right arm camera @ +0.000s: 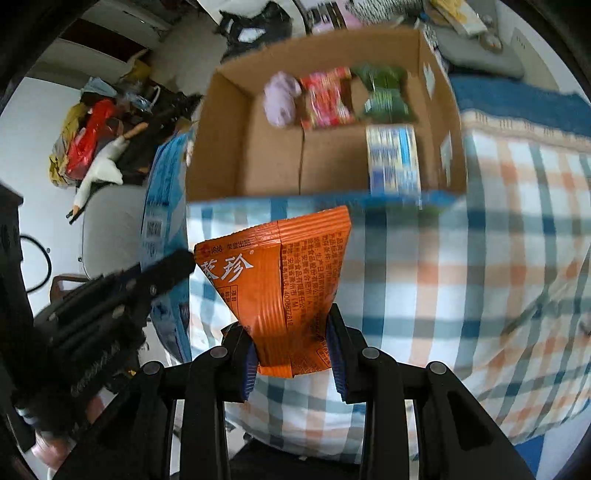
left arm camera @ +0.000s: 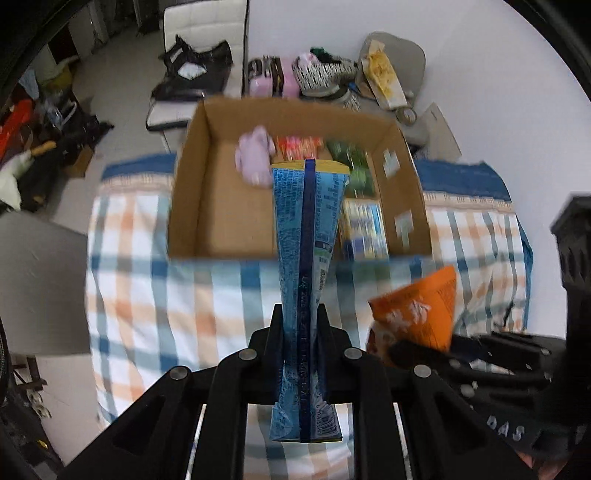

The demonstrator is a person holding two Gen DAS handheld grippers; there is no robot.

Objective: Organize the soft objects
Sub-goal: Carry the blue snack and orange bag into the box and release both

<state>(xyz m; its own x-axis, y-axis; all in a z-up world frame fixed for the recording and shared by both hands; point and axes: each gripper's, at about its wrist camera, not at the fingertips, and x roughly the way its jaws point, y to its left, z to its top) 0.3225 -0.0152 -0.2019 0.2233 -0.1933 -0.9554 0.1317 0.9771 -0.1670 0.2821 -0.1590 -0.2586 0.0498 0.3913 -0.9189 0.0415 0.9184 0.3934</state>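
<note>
Packets are riding in both grippers, one each. The left gripper (left arm camera: 300, 332) is pinching a long blue packet (left arm camera: 308, 280) low on its length, its fingers (left arm camera: 275, 343) closed tight against the two flat faces, so the packet is standing up along them with its far end reaching over the near wall of the box (left arm camera: 192, 192). It is looking light and limp, a crinkly film pouch that is probably slippery; a hold low on the body, as here, seems safe, though the free end is likely to flop. To its right the right gripper (right arm camera: 293, 332) is clamping an orange packet (right arm camera: 284, 280) by its narrow end, fingers (right arm camera: 338, 343) closed onto it, and the packet is fanning out wide above them over the checked cloth (right arm camera: 480, 280). It too is looking light, soft and crushable, best gripped at the sealed edge and not across the filled belly. Ahead, the box is sitting open on the cloth, already holding a lilac bundle (right arm camera: 282, 98), a red packet (right arm camera: 325, 98), green packets (right arm camera: 384, 94) and a blue-white packet (right arm camera: 393, 158) along its far and right sides, with its left floor bare. The cloth seems to be covering a bed or table; I cannot tell which. Beyond it, the room is looking cluttered, with a white chair (left arm camera: 207, 22), bags and shoes on the floor.
</note>
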